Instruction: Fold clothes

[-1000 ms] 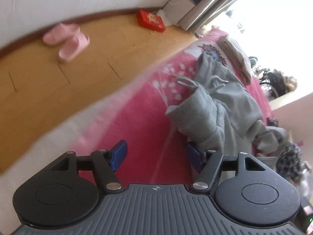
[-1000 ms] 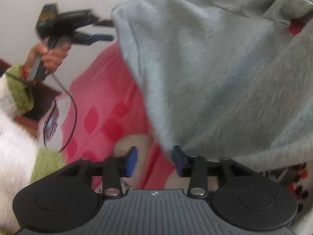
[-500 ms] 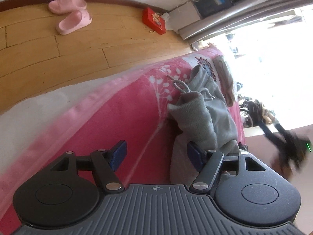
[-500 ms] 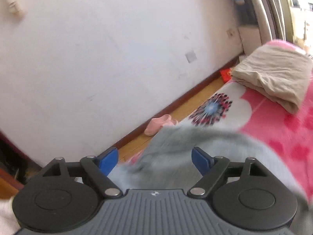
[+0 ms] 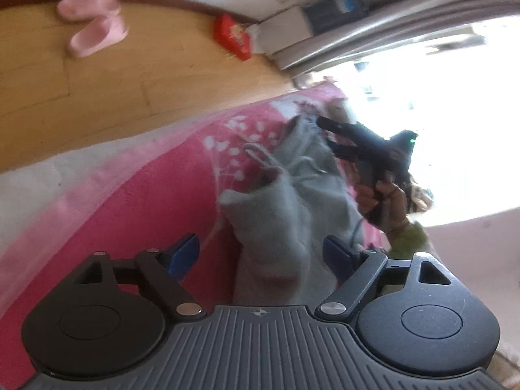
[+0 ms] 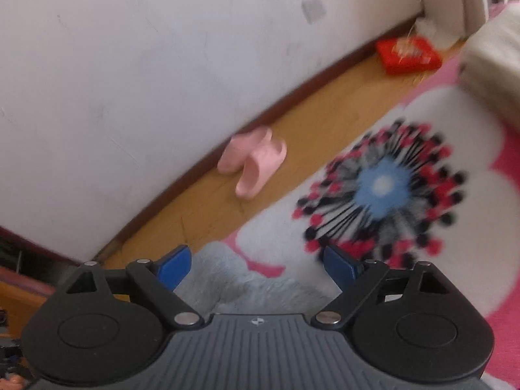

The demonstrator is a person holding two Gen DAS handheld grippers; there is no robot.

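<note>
A grey sweatshirt (image 5: 292,195) lies crumpled on a bed covered with a pink blanket (image 5: 156,201) that has white flowers printed on it. The left gripper (image 5: 260,255) hovers low over one end of the sweatshirt; its jaws have just been opening and stand wide apart, with a bunched cuff of the grey cloth between them but not pressed by the blue pads. The right gripper (image 6: 256,265) also has its jaws far apart, as they have just been opening, and it is above the other end of the sweatshirt (image 6: 240,287), near a big round flower print (image 6: 380,195) on the blanket; the pads do not pinch the cloth. In the left wrist view the right gripper (image 5: 328,136) shows above the far part of the sweatshirt, held by a hand (image 5: 383,195). On the wooden floor (image 5: 97,91) beside the bed are pink slippers (image 5: 94,29) and a red box (image 5: 232,35) near the wall. A folded beige cloth (image 6: 490,52) lies on the blanket.
</note>
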